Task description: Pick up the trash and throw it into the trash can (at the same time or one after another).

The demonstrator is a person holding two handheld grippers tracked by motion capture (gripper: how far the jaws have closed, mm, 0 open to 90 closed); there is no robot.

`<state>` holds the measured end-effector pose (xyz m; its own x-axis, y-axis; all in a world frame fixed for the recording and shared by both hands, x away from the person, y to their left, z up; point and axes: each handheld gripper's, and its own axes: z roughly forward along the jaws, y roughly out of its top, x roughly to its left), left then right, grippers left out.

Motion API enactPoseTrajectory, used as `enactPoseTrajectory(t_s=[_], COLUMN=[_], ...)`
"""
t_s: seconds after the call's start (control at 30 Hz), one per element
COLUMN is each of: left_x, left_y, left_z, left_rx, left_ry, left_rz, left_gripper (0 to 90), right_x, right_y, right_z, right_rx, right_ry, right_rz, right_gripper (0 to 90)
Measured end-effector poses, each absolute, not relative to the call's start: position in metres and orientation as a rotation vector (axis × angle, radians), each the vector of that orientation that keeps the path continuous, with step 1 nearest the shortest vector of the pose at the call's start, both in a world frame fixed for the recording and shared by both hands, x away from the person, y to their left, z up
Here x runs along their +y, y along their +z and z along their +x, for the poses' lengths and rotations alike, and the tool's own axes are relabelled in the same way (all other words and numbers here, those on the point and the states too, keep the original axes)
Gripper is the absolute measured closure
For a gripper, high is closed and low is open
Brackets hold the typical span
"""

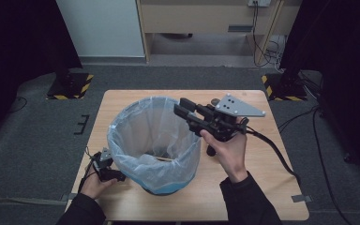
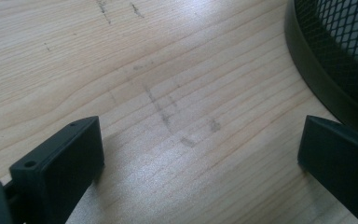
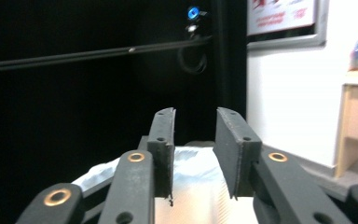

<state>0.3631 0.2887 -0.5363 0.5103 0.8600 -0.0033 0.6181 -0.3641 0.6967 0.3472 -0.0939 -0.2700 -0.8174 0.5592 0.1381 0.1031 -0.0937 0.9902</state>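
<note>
A black mesh bin lined with a pale blue plastic bag stands on the wooden table, left of centre. My right gripper is held above the bin's right rim, pointing left over its mouth. Its jaws stand a little apart with nothing between them, and the bag's plastic lies below my right gripper. My left gripper rests low at the bin's near left foot. In the left gripper view my left gripper is wide open over bare wood, its right jaw close to the bin's base.
Grey carpet surrounds the table. Black stands with yellow-striped feet sit at the far left and far right. A wooden desk and cables lie beyond. A cable trails from the right gripper across the table's right side.
</note>
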Motion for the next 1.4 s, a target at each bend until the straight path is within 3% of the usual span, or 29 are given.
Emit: enactPoseTrajectory(t_s=[0.27,0.6,1.4], left_x=[0.289,0.289,0.289], left_y=[-0.536,-0.536,-0.536], left_z=[0.363,0.363,0.363], left_rx=[1.202,1.201,1.201], left_ry=[0.484,0.483,0.483], left_rz=[2.108,2.108,2.108], left_gripper=[0.0,0.0,0.0], right_x=[-0.135,-0.172,-0.211], right_y=[-0.254,-0.26,-0.377], right_z=[0.352,0.355,0.394], right_rx=[1.726,1.648,1.746], right_ry=[1.963,1.86,1.503], right_rz=[0.803,0.894,1.247], right_gripper=[57.5,47.1,40.6])
